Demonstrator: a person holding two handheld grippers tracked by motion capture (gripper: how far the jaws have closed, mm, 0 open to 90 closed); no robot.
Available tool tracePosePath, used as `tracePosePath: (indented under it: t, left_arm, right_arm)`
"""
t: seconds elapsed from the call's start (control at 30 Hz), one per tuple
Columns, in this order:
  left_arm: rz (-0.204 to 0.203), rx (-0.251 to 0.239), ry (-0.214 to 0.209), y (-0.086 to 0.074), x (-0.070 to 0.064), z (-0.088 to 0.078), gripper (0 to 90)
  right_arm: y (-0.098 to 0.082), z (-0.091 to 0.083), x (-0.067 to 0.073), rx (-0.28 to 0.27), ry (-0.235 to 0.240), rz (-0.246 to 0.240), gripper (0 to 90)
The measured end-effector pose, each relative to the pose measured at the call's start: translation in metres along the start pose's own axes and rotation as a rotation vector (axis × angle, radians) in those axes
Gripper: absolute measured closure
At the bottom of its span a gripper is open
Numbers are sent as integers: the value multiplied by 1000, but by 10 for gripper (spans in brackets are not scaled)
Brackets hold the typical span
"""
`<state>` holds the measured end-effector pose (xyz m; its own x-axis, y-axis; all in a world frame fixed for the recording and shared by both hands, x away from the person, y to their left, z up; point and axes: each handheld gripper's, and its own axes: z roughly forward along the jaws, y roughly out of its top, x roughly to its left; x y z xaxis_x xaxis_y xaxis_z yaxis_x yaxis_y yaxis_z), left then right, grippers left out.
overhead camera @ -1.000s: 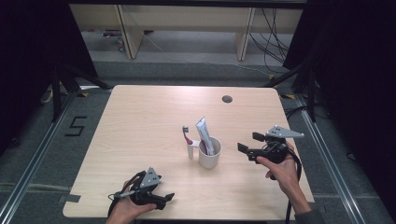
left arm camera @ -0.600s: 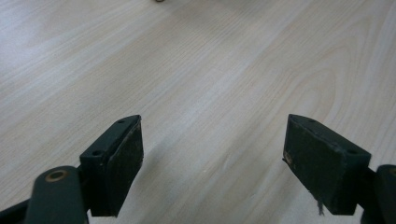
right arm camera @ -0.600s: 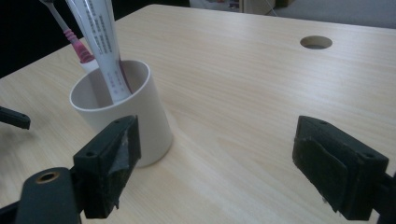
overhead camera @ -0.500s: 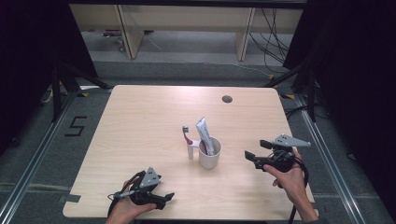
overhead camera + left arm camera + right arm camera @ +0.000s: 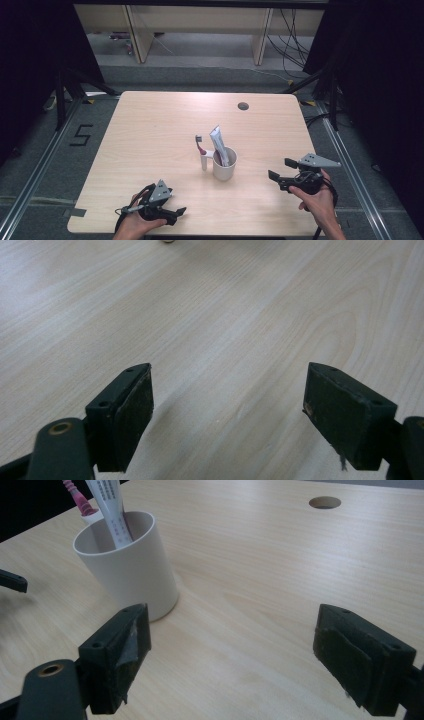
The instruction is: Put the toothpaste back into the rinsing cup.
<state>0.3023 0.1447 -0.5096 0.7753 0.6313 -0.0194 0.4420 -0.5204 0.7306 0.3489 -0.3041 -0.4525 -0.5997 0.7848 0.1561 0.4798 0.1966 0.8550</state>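
Both grippers' jaws spread, empty — right gripper (image 5: 281, 169) near cup (image 5: 224, 164).

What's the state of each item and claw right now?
cup: upright on the table, free of both claws
toothpaste tube: standing in the cup, leaning
toothbrush: upright in a small white holder beside the cup
left claw: open, empty
right claw: open, empty, near the cup
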Motion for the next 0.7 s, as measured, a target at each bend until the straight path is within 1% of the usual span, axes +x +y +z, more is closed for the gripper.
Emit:
tracePosePath:
  t: [0.03,0.07,0.1,0.13,0.17,0.2,0.23,0.27,0.3,0.33,0.37,0.43,0.47,0.5,0.53,0.57,0.6,0.63,0.67,0.7]
  left_arm:
    - [-1,-1,0,0,0,0,199]
    - [-9,-8,-7,0,-1,0,199]
    - [-7,-6,-9,0,-1,0,199]
    - [-7,-6,-8,0,-1,0,199]
    - [2,3,-1,0,0,0,200]
    - [2,3,-1,0,0,0,200]
    - [0,1,-1,0,0,0,200]
    - [-7,-5,-9,0,-1,1,200]
    - [-7,-5,-10,0,-1,1,200]
    - [-5,-5,-10,0,-1,1,200]
    - [-5,-5,-9,0,-1,1,200]
    - [-7,-6,-9,0,-1,1,200]
    - [-8,-6,-6,0,-1,1,200]
    - [-6,-5,-9,0,-1,1,200]
    - [-8,-7,-8,0,-2,1,200]
    - [-7,-6,-9,0,-2,1,200]
    - [-6,-6,-8,0,-2,1,200]
    - [-6,-6,-8,0,-2,1,200]
    - [-7,-6,-8,0,-2,1,200]
    - [-6,-6,-8,0,-2,1,200]
  right_arm:
    - [-2,0,0,-1,11,9,162]
    - [-3,-1,1,5,0,16,162]
    - [-5,-1,3,7,6,35,162]
    - [-7,-1,2,10,6,26,162]
    - [-8,-2,0,12,-5,-5,162]
    - [-10,-3,1,26,-3,8,162]
    - [-11,-2,3,14,7,39,162]
    - [-12,-3,0,16,1,-2,162]
    - [-14,-3,3,23,9,33,162]
    - [-14,-4,0,12,-8,-8,162]
    - [-16,-5,2,21,9,25,161]
    - [-17,-6,1,14,0,1,162]
    - [-18,-7,1,21,14,7,162]
    - [-20,-9,3,34,0,23,162]
    - [-21,-9,2,22,-8,-3,162]
    - [-22,-9,4,23,-2,24,162]
    - [-23,-10,2,29,3,7,162]
    - [-25,-10,3,24,7,22,161]
    - [-26,-11,4,30,4,26,161]
    - [-27,-11,2,30,-2,6,161]
